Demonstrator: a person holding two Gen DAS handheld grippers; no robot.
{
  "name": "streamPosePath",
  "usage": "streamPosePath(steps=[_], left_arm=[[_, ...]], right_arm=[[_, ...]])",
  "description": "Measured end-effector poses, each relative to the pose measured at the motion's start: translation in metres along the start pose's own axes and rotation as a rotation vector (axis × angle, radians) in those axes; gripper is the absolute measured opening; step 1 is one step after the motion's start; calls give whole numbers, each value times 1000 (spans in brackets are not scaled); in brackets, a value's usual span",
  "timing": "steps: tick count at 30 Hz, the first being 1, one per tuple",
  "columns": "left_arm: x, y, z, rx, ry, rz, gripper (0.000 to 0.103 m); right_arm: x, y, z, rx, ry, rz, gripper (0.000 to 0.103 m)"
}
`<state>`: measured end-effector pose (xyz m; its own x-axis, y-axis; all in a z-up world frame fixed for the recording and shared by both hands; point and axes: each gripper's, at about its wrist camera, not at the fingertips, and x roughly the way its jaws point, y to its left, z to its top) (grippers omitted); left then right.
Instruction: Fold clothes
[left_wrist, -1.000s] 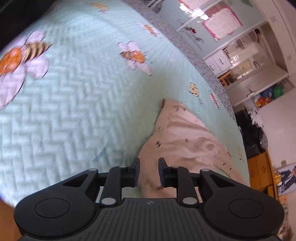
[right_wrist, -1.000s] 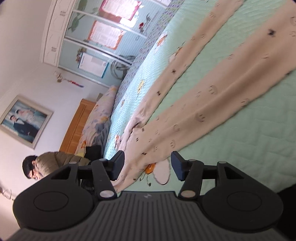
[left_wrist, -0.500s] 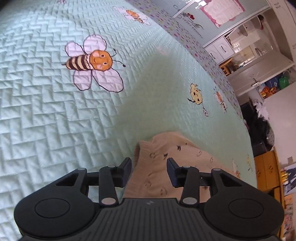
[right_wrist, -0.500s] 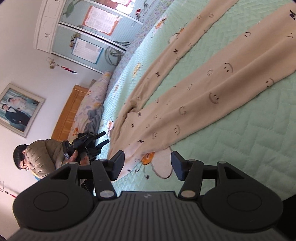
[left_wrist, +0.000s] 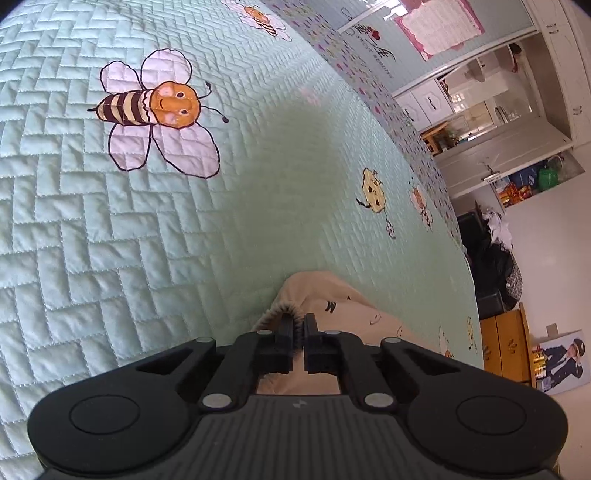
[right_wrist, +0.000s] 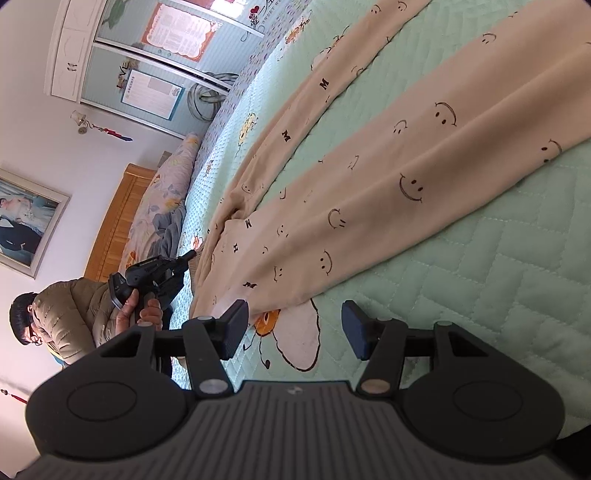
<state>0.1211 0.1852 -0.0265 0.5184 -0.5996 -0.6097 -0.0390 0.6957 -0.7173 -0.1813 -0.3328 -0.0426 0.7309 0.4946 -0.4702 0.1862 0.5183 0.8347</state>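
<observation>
Your left gripper (left_wrist: 298, 323) is clamped on the gathered edge of the beige trousers (right_wrist: 369, 192) — fingers nearly together, cloth bunched between them. The trousers lie spread on the mint quilted bedspread (left_wrist: 110, 240), both legs stretching away in the right wrist view. Your right gripper (right_wrist: 293, 330) hangs wide apart, gripping nothing, just beside the waist end — above a bee print (right_wrist: 291, 332).

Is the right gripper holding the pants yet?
No, the right gripper is open above the quilt, beside the pants.
</observation>
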Motion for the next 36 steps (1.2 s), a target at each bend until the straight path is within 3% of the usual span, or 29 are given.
streamPosePath(steps=[4,7,10,15,18,21,25,32,36], left_arm=[[-7,2,11,-25,-105,-44,4],[-18,7,27,-59,-248,-106,4],[-17,14,43,-80,-325,-90,4],[1,28,58,-68,-253,-55,5],[7,29,51,-40,-164,-3,21],[-7,25,35,22,-137,2,25],[-46,32,4,46,-127,-8,42],[-102,45,-72,54,-126,13,45],[-107,49,-104,-32,-160,-3,45]], right_arm=[[-3,0,-1,-1,-3,-6,58],[-4,1,-1,-2,-6,-14,58],[-6,1,-1,-4,-8,-21,58],[-9,0,0,0,-17,-35,58],[-10,0,1,-2,-25,-40,58],[-13,2,2,-1,-42,-31,58],[-19,2,1,4,-59,-13,58],[-32,1,1,24,-107,31,59],[-50,-6,2,42,-169,31,59]])
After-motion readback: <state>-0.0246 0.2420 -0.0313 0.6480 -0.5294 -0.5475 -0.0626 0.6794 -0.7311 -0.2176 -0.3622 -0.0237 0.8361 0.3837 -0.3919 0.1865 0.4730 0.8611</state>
